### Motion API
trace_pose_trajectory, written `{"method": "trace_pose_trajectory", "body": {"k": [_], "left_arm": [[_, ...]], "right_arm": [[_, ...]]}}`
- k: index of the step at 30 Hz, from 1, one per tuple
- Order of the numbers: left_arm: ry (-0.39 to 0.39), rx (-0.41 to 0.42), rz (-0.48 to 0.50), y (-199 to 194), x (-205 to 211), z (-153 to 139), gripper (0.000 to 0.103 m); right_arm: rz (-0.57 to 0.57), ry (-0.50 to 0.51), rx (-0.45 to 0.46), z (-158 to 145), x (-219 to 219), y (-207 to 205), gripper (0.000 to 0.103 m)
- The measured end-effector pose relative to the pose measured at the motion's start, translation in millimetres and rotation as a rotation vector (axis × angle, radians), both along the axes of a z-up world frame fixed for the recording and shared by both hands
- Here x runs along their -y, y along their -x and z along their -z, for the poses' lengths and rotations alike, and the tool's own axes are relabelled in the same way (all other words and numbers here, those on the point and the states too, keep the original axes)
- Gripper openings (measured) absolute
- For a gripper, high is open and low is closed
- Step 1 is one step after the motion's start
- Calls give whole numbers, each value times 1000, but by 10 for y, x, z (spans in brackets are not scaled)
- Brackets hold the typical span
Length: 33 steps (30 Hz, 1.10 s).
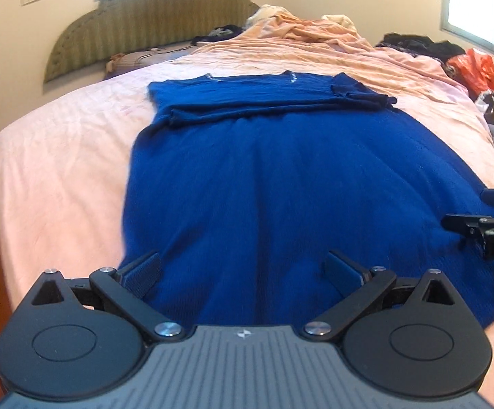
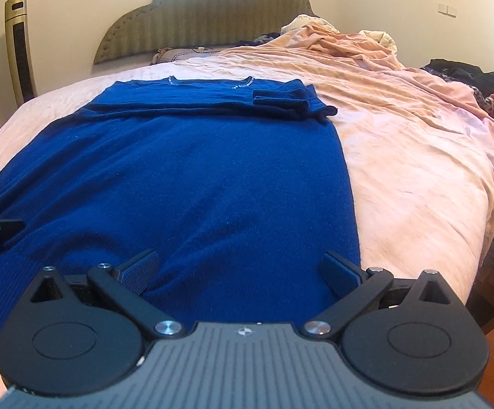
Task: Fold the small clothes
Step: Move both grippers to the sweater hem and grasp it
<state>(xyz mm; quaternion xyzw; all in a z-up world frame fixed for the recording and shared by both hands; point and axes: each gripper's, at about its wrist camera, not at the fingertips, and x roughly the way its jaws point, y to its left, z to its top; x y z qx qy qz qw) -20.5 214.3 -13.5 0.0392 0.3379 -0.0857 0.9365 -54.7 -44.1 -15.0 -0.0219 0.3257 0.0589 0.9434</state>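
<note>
- Blue knitted sweater (image 1: pixel 281 170) lies flat on a wrinkled pink bed sheet (image 1: pixel 59 156), neckline towards the padded green headboard (image 2: pixel 206 24), both sleeves folded across the chest.
- Left gripper (image 1: pixel 243 269), black with 2 blue-padded fingers, hovers over the sweater's near hem with its jaws spread wide, holding nothing.
- Right gripper (image 2: pixel 243 269) sits likewise over the hem near the sweater's right edge, jaws apart and empty.
- Crumpled peach blanket (image 2: pixel 342 44) is heaped near the headboard; dark clothes (image 1: pixel 414 42) and an orange plastic bag (image 1: pixel 478 68) lie at the bed's right side.
</note>
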Motion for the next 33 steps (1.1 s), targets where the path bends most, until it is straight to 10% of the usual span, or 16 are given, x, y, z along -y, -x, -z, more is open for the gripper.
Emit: {"method": "trace_pose_trajectory", "body": {"k": [15, 20, 27, 33], "left_arm": [[63, 20, -26, 564, -210, -68, 103], [178, 15, -32, 700, -411, -116, 103], [579, -73, -80, 576, -957, -130, 103], [1016, -214, -111, 429, -1517, 87, 103]], "right_arm": [[-182, 31, -12, -129, 323, 759, 100], [-146, -164, -89, -176, 730, 792, 81], [-153, -595, -261, -169, 1138, 506, 65], [-135, -710, -338, -123, 1295, 433, 63]]}}
